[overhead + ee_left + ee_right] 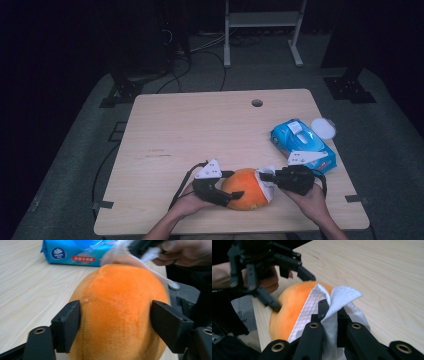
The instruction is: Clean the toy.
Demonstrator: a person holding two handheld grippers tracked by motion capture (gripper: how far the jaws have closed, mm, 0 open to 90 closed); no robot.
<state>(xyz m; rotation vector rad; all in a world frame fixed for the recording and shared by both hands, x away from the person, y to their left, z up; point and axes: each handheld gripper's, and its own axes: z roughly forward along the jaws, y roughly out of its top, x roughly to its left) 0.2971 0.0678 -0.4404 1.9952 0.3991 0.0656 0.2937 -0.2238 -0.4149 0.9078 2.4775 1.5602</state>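
Resting near the front edge of the pale wood-grain table (pixel 200 125), the round orange plush ball (pixel 244 189) sits between the two hand-held tools — left gripper (pixel 231 196) on its left flank, right gripper (pixel 263 176) at its upper right.

Left gripper: in the left gripper view the two black jaws stand on either side of the orange plush ball (pixel 120 312), one against each flank at about mid-height. The jaws are spread wide, roughly to the width of the ball. Whether the pads press into the plush or merely lie against it cannot be told. The person's left hand (pixel 192 202) carries this tool from the bottom edge of the high view.

Right gripper: in the right gripper view the jaws (pixel 329 312) are closed tight on a fold of white embossed paper tissue (pixel 342 297). The tissue drapes over the near side of the orange plush ball (pixel 289 310) and lies in contact with its surface. The person's right hand (pixel 312 200) holds this tool just right of the ball.

Farther back on the right — well apart from the ball — lies a blue plastic pack of wet wipes (pixel 302 142), with a small white round lid (pixel 323 128) just beyond it. A round cable hole (pixel 257 103) sits near the far table edge.
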